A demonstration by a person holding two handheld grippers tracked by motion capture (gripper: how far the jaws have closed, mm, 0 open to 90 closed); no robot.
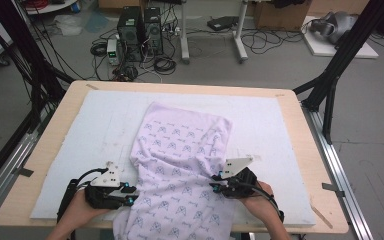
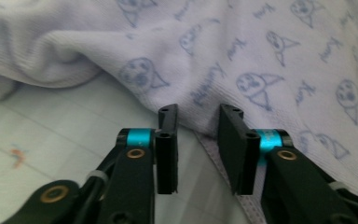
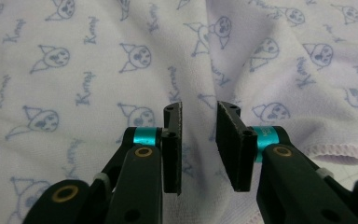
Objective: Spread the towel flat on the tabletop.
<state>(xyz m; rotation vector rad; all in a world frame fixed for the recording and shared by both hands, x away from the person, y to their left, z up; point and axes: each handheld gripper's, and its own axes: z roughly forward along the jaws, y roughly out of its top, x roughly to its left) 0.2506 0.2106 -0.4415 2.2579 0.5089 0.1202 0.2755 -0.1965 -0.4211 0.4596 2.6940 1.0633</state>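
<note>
A pale lilac cloth point(image 1: 180, 150) printed with small blue cartoon faces lies rumpled on the white mat point(image 1: 105, 115), its near end hanging over the table's front edge. My left gripper point(image 1: 130, 192) sits at the cloth's left edge near the front. In the left gripper view its jaws stand apart point(image 2: 198, 112), just short of the cloth's edge point(image 2: 261, 60), with the stitched hem running under the gap. My right gripper point(image 1: 214, 182) is at the cloth's right edge. It is open point(image 3: 199, 107) just above the fabric point(image 3: 98, 56), with nothing pinched.
The mat covers most of a wooden table point(image 1: 50, 150). Metal rails point(image 1: 340, 170) run along both sides, and black frame posts point(image 1: 335, 75) rise at the back corners. Computer towers point(image 1: 140, 32) and cables lie on the floor beyond the table.
</note>
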